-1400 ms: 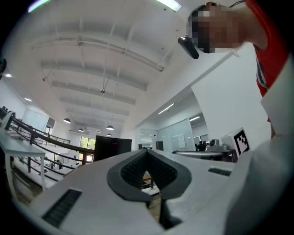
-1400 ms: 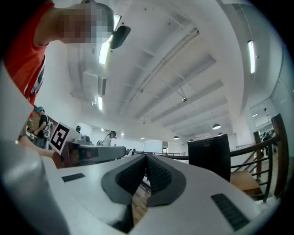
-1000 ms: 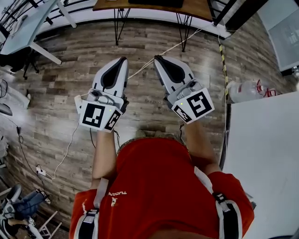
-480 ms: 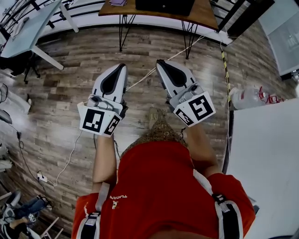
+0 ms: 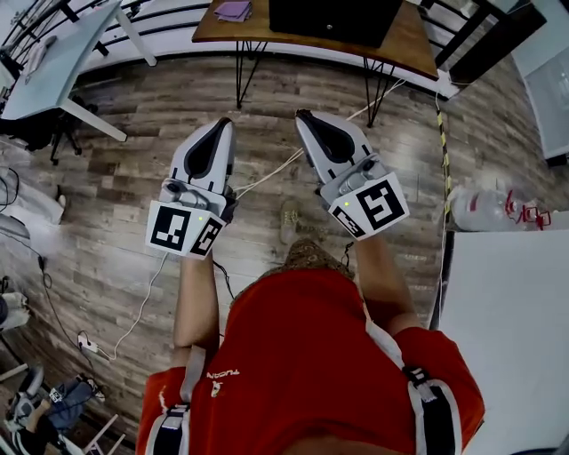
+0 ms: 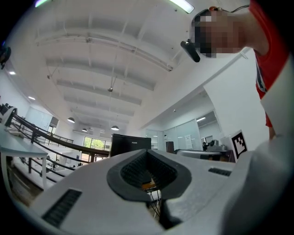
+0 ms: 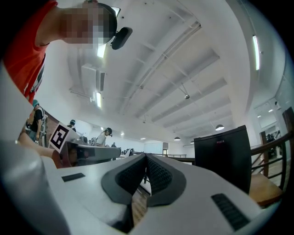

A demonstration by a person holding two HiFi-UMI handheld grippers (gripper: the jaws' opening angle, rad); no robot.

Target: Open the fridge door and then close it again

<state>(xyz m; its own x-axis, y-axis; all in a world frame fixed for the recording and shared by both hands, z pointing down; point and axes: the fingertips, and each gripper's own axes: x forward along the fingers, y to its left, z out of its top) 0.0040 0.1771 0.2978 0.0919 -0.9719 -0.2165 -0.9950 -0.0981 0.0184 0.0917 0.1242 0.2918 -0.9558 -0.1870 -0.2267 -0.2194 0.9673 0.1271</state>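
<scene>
We held left gripper [image 5: 222, 124] and right gripper [image 5: 303, 115] side by side above wood floor [image 5: 124, 115]. Fingers of each pressed together, nothing between them. Black fridge [image 5: 333, 18] stood on wooden table [image 5: 411, 37] ahead of both tips, well apart. White cable [image 5: 281, 167] ran across floor beneath.

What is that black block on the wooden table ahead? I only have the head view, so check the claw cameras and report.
Observer: Right gripper view shows its front: an upright black fridge, small logo near the top, door looks shut.
Operator: Confirm both claws are empty.
Observer: Left claw is shut tight, nothing between.
Operator: Now the right.
Observer: Right claw is shut too, holding nothing.
</scene>
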